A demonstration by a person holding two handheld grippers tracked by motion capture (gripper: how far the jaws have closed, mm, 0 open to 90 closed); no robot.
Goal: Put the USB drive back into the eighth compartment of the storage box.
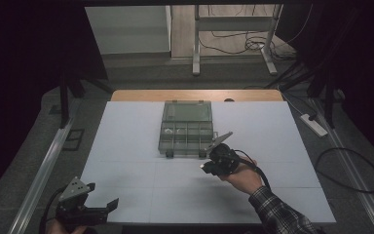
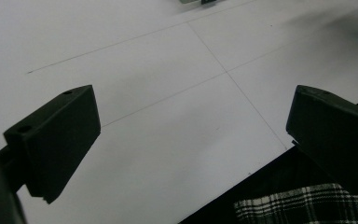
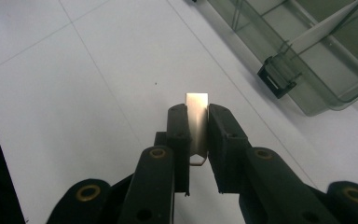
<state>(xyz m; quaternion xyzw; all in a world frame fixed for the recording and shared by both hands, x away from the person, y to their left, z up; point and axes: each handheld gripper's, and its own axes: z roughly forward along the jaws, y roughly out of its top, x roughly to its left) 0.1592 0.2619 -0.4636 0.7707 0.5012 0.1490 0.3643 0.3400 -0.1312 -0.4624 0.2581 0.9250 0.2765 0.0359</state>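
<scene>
Clamping a small flat metal piece (image 3: 196,116), the right tongs (image 3: 197,122) have their two black jaws pressed against its faces, and its bright squared end sticks out past the jaw tips. In the right gripper view a thin bent bit of metal shows at the piece's lower end, between the jaws. In the high view the right tongs (image 1: 205,167) sit just right of the desk's centre, held by the person's right hand (image 1: 243,176), whose plaid sleeve (image 1: 280,212) comes in from 5 o'clock. Their grey plate points up toward 1 o'clock, reaching the front right corner of a clear plastic organizer box (image 1: 185,129).

That box lies just beyond the right tongs, at 11 o'clock from them, with its lid swung open toward the far edge and its shallow compartments facing up. A few small pale items lie in the upper left compartments, too small to identify. A black latch (image 3: 278,77) on its front wall appears at 2 o'clock in the right gripper view.

Over at 7 o'clock on the desk (image 1: 126,161), the left tongs (image 1: 112,204) hover at the near left corner, jaws wide apart with nothing between them. The left gripper view shows bare white desk surface between the jaws.
</scene>
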